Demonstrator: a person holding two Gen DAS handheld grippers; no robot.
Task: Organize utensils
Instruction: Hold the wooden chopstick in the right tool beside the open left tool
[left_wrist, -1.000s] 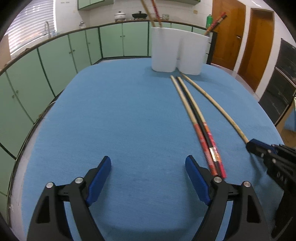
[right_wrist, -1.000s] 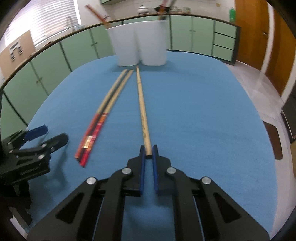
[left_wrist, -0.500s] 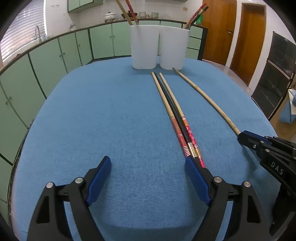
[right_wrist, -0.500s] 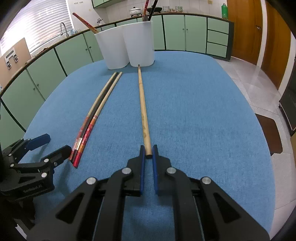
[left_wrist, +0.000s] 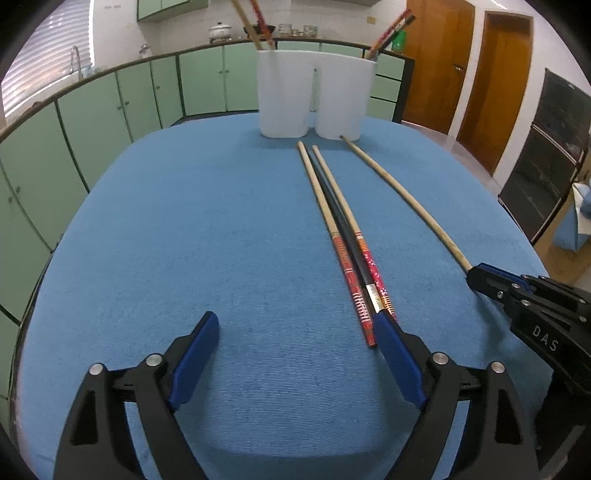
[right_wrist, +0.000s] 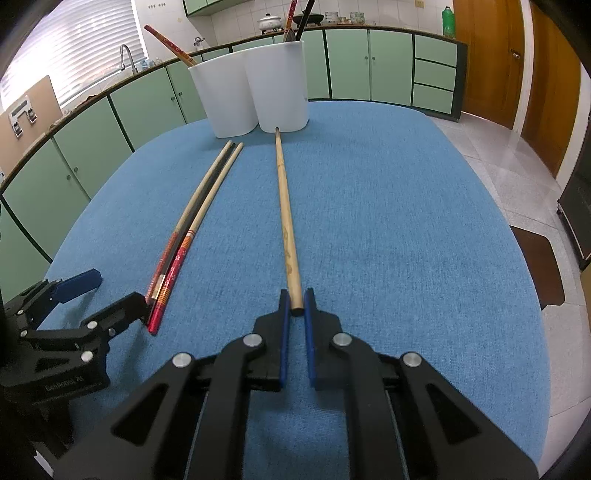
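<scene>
1. The right gripper (right_wrist: 294, 301) clamped the near end of the plain wooden chopstick (right_wrist: 285, 218), whose long axis ran straight ahead to the white holder (right_wrist: 251, 96).
2. The left gripper (left_wrist: 295, 332), jaws opening with nothing between them, stood at the near ends of three bundled chopsticks (left_wrist: 343, 240) lying parallel on the blue table (left_wrist: 184, 240).

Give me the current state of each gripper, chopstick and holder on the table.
Left gripper: jaws opening, nothing between them.
Right gripper: shut on the plain wooden chopstick.
Plain wooden chopstick: flat on the blue cloth, near end gripped.
Three bundled chopsticks: loose, side by side.
Twin white holder: upright, chopsticks already inside.
</scene>
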